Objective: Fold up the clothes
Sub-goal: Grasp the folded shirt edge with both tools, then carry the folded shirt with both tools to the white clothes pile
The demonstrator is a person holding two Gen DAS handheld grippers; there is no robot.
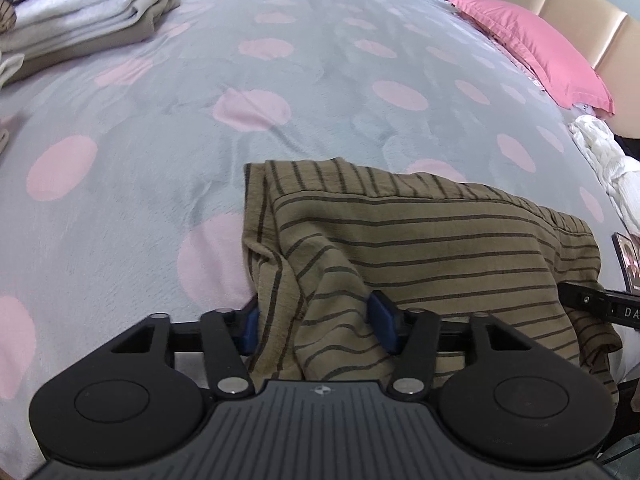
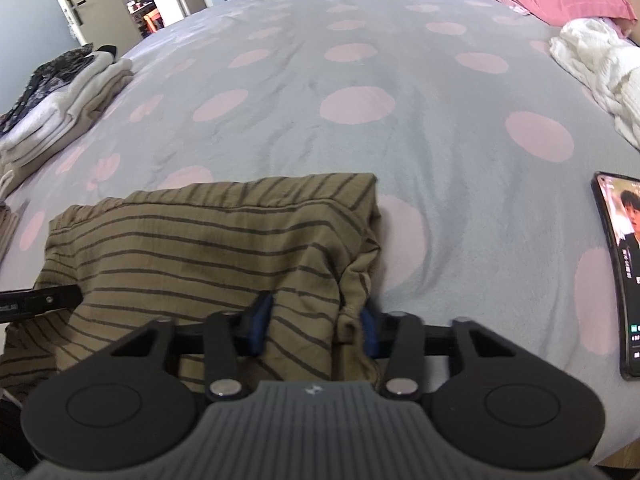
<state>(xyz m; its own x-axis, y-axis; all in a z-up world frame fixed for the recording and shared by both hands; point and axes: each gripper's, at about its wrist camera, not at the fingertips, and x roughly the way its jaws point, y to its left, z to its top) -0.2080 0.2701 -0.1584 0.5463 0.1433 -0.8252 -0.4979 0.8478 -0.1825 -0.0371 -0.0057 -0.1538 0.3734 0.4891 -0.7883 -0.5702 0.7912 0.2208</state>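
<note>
The left gripper [image 1: 316, 322] has its blue pads spread, with a bunched fold of the striped shirt [image 1: 420, 248] lying between them; the pads touch the cloth on either side, but whether they truly pinch it I cannot tell. The right gripper [image 2: 316, 324] stands the same way at the shirt's [image 2: 200, 248] opposite near corner, pads apart with gathered cloth between, its grip just as unclear. Placing one gripper at each near corner looks meant to lift the near edge evenly and carry it over toward the far edge, so the fold comes out straight. The shirt lies at the bed's [image 1: 320, 80] near edge, already doubled, with its hem partly hanging over that edge. At the bed's left edge sits a stack of folded clothes [image 1: 80, 12], likely the finished pile, well apart from the shirt. A phone [image 2: 624, 276] lies by the right edge, a white knit [image 2: 600, 64] farther along it, and a pink pillow [image 1: 532, 48] at the head, all out of the fold's path.
</note>
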